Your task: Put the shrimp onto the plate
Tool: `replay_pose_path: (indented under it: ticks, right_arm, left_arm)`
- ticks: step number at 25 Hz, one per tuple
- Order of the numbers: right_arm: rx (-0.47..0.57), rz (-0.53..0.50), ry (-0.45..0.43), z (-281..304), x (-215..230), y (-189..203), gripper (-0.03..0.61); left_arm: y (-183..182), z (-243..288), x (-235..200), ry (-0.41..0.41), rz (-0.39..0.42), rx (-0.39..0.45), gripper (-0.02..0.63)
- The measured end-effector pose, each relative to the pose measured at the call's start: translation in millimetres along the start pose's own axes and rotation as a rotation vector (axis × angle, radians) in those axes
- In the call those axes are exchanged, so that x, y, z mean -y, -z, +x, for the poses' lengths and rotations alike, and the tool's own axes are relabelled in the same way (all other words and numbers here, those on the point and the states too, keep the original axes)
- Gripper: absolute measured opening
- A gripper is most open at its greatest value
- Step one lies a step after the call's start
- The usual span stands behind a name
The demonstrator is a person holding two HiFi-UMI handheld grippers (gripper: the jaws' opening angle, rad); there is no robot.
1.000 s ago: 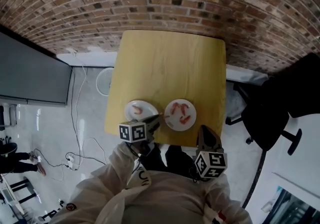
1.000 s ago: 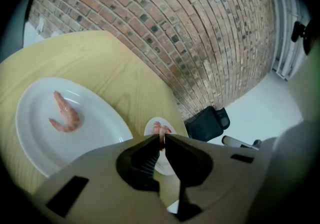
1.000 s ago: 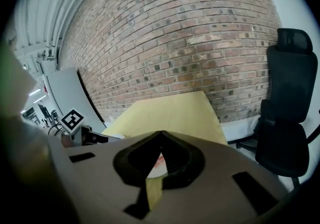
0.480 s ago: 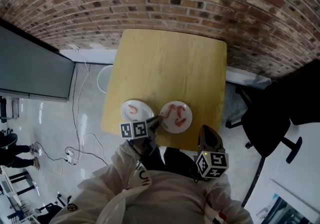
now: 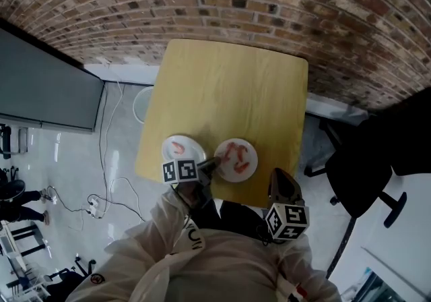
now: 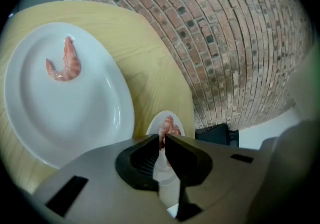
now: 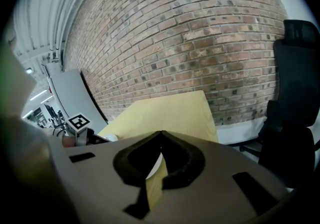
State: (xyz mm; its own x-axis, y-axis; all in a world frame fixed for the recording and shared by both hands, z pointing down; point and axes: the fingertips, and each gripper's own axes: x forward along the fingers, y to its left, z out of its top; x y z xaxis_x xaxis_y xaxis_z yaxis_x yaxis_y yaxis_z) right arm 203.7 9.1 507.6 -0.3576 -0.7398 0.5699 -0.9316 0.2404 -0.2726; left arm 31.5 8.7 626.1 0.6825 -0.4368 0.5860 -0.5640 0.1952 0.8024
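Two plates: left plate (image 6: pixel 75 118), right plate (image 5: pixel 252 158); shrimp (image 6: pixel 64 64): one left, several right; one table (image 5: pixel 229 92).

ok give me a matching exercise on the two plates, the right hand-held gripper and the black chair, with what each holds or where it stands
Column A
1 left plate
2 right plate
3 right hand-held gripper
4 black chair

Column B
a jaws together, nothing between them
b several shrimp on it
c on the floor beside the table
d a single shrimp on it

Pairs: 1-d, 2-b, 3-a, 4-c
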Motion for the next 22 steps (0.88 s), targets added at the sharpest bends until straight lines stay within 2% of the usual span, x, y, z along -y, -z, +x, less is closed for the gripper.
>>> replay_pose_path:
  ticks: [4, 22]
  right_arm:
    - [-0.001, 0.001, -0.006, 2, 3, 0, 0.023]
    - [-0.005, 0.015, -0.001, -2, 4, 8, 0.023]
  left_arm:
    - [3, 3, 0, 0.0, -0.032, -0.009, 0.041]
    - [13, 1, 2, -0.054, 0.032, -0.049, 0.052]
